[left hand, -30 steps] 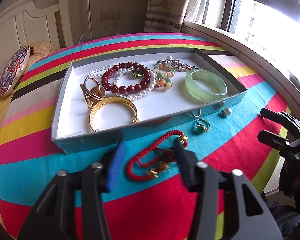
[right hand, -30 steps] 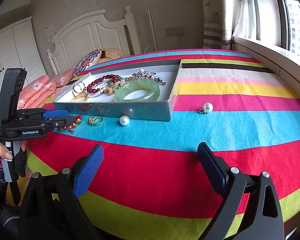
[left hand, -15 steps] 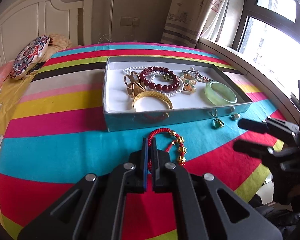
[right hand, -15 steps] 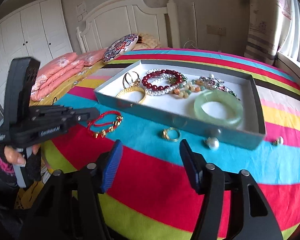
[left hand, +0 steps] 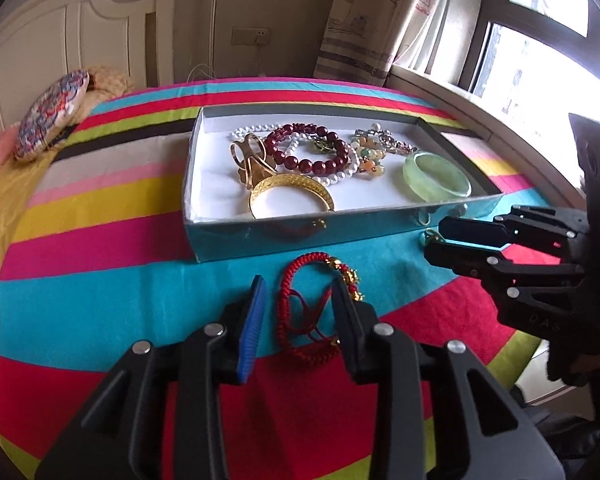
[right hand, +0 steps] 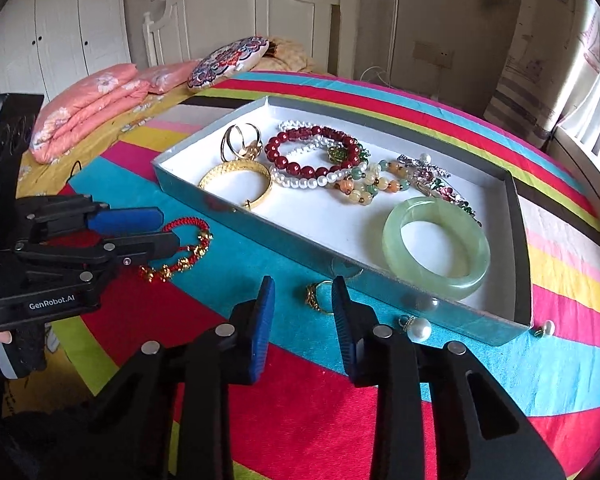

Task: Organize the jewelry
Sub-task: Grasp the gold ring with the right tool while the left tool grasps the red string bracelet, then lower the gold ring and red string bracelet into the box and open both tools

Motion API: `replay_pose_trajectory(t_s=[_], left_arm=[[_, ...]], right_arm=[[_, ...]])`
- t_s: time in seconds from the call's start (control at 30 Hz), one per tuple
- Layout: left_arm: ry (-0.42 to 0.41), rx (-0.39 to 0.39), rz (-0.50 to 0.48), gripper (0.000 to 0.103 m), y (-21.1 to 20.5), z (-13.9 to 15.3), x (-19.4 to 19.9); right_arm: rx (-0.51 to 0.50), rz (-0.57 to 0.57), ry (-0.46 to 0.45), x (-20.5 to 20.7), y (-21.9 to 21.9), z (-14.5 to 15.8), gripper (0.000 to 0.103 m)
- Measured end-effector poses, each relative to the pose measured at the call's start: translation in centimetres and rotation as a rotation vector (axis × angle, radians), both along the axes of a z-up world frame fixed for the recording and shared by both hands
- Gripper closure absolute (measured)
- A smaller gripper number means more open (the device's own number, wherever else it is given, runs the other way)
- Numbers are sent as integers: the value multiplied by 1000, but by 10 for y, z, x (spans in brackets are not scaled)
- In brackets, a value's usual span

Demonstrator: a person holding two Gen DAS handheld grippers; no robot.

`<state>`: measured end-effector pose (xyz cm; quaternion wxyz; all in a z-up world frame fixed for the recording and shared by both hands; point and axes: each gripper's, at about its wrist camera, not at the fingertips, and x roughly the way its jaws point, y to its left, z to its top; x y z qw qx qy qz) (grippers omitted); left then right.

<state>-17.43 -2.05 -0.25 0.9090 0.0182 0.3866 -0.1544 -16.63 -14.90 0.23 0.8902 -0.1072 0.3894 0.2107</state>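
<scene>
A grey tray (left hand: 300, 236) (right hand: 292, 242) on the striped bedspread holds a jade bangle (right hand: 436, 246), a gold bangle (left hand: 290, 196), a dark red bead bracelet (right hand: 314, 152), pearls and other pieces. A red cord bracelet with gold charms (left hand: 312, 308) (right hand: 180, 248) lies in front of the tray. My left gripper (left hand: 298, 284) (right hand: 160, 228) is open with a finger on each side of this bracelet. My right gripper (right hand: 302, 286) (left hand: 436, 236) is open, its tips just before a gold ring (right hand: 318, 298) on the bedspread.
A pearl earring (right hand: 416, 326) and a second small earring (right hand: 544, 328) lie by the tray's near corner. A patterned cushion (right hand: 228, 62) and pink folded bedding (right hand: 92, 108) lie near the headboard. A window ledge runs along the right.
My left gripper was shut half a second ago and has opened around the red cord bracelet. My right gripper narrowed and moved in toward the gold ring.
</scene>
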Motion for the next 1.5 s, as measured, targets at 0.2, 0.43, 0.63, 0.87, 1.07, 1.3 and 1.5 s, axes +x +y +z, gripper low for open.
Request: replay_pose_trajectory(t_s=[0.2, 0.43, 0.63, 0.87, 1.07, 1.3, 1.5], left_arm=[[-17, 30, -31, 96, -1, -1, -6], [-86, 1, -25, 97, 4, 19, -14], [-143, 3, -27, 97, 5, 43, -24], [-199, 15, -37, 97, 3, 70, -31], [-238, 52, -57, 97, -6, 90, -26], [-262, 83, -99, 97, -25, 106, -11], [-274, 99, -136, 97, -49, 114, 7]], right_arm=[[-28, 21, -14, 1, 4, -6, 86], [-5, 42, -42, -9, 3, 1, 90], [42, 38, -74, -20, -6, 19, 90], [67, 27, -102, -27, -16, 32, 90], [75, 2, -136, -24, -32, 45, 90], [66, -26, -157, -14, -50, 53, 90], [54, -46, -171, 4, -67, 61, 90]])
